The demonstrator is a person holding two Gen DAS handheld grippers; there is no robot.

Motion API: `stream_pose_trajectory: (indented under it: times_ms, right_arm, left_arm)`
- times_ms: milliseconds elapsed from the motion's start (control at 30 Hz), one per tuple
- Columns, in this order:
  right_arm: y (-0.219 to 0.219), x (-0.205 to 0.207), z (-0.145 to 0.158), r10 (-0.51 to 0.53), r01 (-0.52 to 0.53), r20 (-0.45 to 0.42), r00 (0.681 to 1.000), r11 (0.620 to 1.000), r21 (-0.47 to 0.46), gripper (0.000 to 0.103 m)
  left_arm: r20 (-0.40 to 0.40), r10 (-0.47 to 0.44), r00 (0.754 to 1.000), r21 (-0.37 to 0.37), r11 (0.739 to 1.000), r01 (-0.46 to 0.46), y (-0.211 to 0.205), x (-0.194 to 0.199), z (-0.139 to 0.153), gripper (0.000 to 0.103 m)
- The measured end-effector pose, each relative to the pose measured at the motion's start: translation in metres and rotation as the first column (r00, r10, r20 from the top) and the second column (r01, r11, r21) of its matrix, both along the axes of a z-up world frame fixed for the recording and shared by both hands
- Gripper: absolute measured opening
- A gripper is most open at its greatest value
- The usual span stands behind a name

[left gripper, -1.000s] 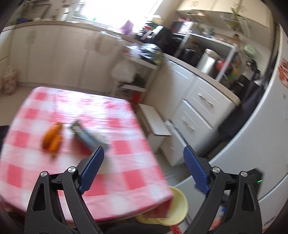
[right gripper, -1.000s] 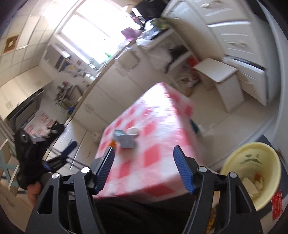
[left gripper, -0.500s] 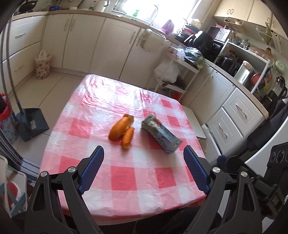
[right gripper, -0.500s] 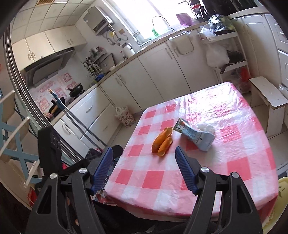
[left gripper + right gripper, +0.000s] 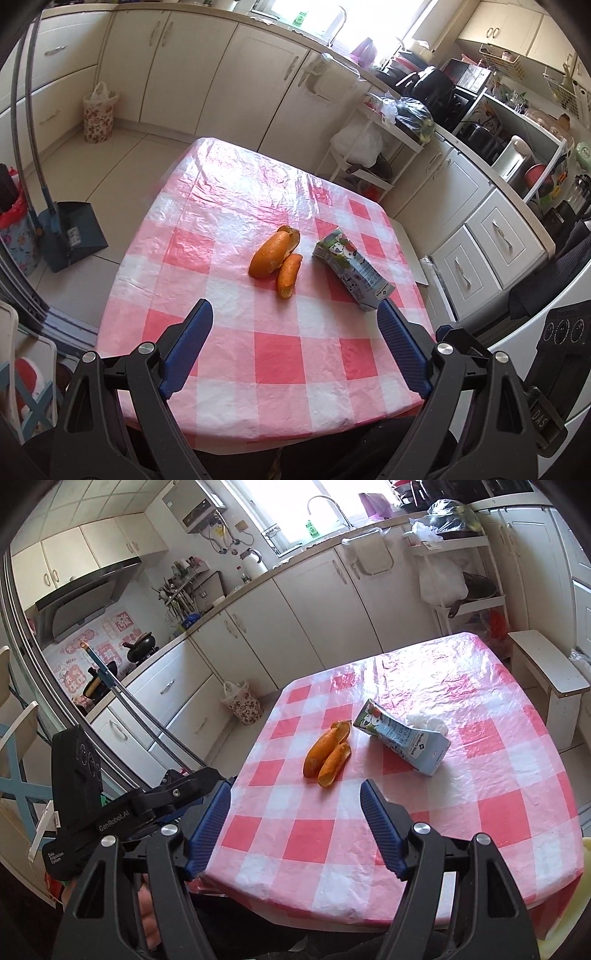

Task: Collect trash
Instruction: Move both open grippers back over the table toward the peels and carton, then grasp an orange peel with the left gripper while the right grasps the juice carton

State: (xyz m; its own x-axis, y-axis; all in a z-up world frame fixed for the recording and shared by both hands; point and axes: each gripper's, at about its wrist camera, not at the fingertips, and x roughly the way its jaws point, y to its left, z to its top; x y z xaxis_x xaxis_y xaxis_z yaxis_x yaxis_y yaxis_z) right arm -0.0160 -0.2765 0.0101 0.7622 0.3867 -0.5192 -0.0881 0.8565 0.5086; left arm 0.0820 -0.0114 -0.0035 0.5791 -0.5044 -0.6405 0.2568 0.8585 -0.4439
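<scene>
Currently both grippers, left (image 5: 293, 328) and right (image 5: 295, 812), hang spread and empty; curved orange peels (image 5: 275, 256) risk slipping from the pads, flattened carton (image 5: 352, 271) skidding on glossy tablecloth (image 5: 295, 365).

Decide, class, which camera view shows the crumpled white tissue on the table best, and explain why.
The right wrist view: the crumpled white tissue shows there, lying just behind the milk carton. In the left wrist view the milk carton is plain, but no tissue can be made out beside it.
</scene>
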Motion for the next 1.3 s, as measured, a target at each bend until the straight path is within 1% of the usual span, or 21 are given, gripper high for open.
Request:
stream_pose_trajectory:
  times_ms: [300,633,733,900,967,1100,1200,1300]
  right_arm:
    - [-0.003,0.0,-0.002,-0.007,0.007,-0.009,1.0,1.0,0.019,0.071]
    - [-0.004,0.0,-0.002,-0.004,0.004,-0.007,1.0,1.0,0.009,0.072]
    - [-0.008,0.0,-0.002,-0.01,0.01,-0.013,1.0,1.0,0.015,0.072]
    - [-0.026,0.001,0.003,-0.036,0.037,-0.015,0.999,0.999,0.038,0.072]
    - [-0.032,0.005,0.004,-0.055,0.055,-0.02,0.998,0.998,0.005,0.073]
    - [-0.04,0.028,0.004,-0.073,0.067,-0.071,0.995,0.994,-0.09,0.075]
    - [-0.039,0.053,-0.002,-0.062,0.04,-0.106,0.992,0.98,-0.197,0.075]
    - [-0.032,0.079,-0.017,-0.033,-0.012,-0.155,0.987,0.96,-0.28,0.075]
  left_arm:
    - [-0.01,0.008,1.0,0.002,1.0,-0.008,0.004,-0.001,-0.001,0.088]
    - [-0.024,0.016,1.0,0.008,1.0,-0.016,0.007,0.0,-0.006,0.088]
    - [-0.028,0.026,0.999,0.014,1.0,-0.025,0.014,0.001,-0.009,0.088]
    - [-0.047,0.056,0.997,0.047,0.997,-0.053,0.035,0.008,-0.017,0.088]
    - [-0.058,0.064,0.996,0.061,0.996,-0.061,0.041,0.014,-0.02,0.088]
    - [-0.072,0.061,0.996,0.103,0.993,-0.054,0.041,0.027,-0.023,0.088]
    - [-0.087,0.006,0.996,0.153,0.988,0.007,0.02,0.046,-0.03,0.088]
    - [-0.084,-0.034,0.996,0.218,0.975,0.052,-0.004,0.067,-0.035,0.088]
